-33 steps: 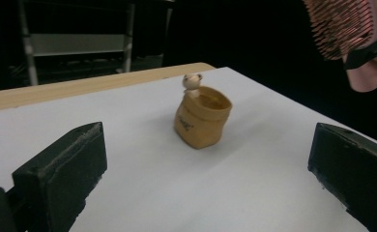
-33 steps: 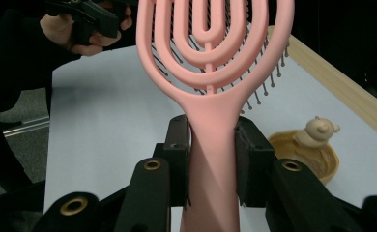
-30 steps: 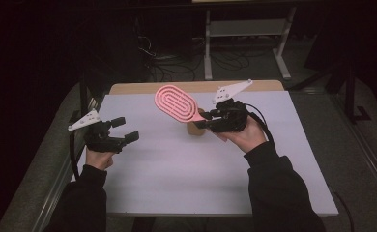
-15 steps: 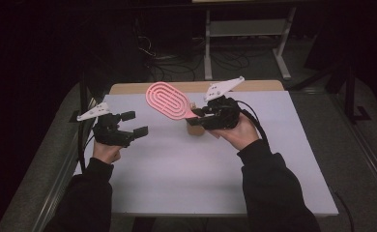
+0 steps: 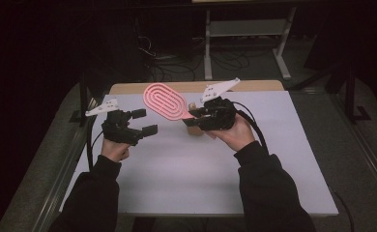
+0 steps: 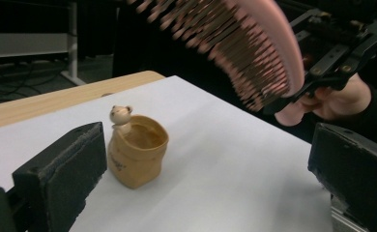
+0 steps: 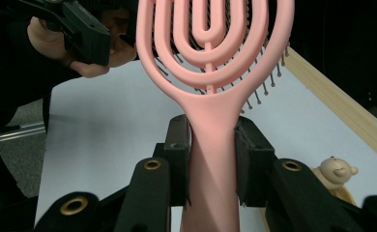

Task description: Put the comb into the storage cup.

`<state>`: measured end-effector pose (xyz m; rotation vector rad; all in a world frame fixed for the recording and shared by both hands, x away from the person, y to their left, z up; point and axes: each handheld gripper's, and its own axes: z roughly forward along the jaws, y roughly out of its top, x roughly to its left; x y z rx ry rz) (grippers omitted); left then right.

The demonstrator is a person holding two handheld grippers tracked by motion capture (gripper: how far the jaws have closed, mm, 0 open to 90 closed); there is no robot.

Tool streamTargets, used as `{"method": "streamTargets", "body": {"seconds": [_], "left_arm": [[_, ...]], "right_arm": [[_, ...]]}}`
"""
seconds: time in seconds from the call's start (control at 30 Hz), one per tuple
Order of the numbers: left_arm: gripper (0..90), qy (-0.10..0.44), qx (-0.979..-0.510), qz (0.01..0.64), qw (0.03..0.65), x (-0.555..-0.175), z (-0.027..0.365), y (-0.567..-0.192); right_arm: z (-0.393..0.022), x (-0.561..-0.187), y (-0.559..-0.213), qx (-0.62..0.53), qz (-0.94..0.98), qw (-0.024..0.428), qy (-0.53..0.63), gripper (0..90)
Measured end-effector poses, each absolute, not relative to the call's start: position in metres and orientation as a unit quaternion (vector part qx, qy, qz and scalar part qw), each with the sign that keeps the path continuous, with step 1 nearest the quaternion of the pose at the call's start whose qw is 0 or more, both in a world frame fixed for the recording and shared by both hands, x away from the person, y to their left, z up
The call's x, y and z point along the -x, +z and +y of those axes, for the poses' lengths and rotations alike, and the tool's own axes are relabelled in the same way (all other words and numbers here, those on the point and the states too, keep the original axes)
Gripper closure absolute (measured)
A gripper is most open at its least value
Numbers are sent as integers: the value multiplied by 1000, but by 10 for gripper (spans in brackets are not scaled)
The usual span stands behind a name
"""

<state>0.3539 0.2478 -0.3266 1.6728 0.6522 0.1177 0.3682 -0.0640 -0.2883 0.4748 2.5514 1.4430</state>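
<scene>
On the left we see the left gripper (image 5: 144,122) held above the white surface (image 5: 283,159), jaws spread wide and empty. Moving right, the pink hairbrush (image 5: 165,100) hangs in the air, handle clamped between the right gripper's (image 5: 192,115) jaws. Beneath it stands a small tan bear pot (image 6: 136,152).

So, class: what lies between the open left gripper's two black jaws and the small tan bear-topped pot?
Nothing but bare white table sheet: in the left gripper view, the left gripper looks straight at the small tan bear-topped pot.
</scene>
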Motion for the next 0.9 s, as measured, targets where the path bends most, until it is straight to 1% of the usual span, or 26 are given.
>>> {"method": "streamTargets", "body": {"seconds": [0.13, 0.27, 0.33, 0.47, 0.7, 0.83, 0.9], "left_arm": [[1, 40, -720, 281, 634, -355, 244, -324], [2, 38, -722, 276, 633, -357, 240, -322], [2, 29, -721, 275, 635, -358, 237, -322], [3, 32, -727, 268, 632, -358, 232, -320], [4, 16, -727, 262, 635, -361, 222, -315], [4, 17, -732, 262, 629, -362, 215, -313], [23, 20, -731, 263, 630, -363, 212, -312]], "right_arm": [[-60, -368, -291, -157, 858, 83, 481, 695], [-58, -368, -291, -156, 858, 82, 483, 695], [-57, -368, -291, -154, 860, 83, 480, 695], [-56, -367, -292, -153, 860, 82, 480, 695], [-54, -367, -293, -151, 859, 86, 481, 695], [-51, -367, -295, -149, 863, 87, 476, 695], [-49, -367, -296, -148, 864, 85, 474, 695]]}}
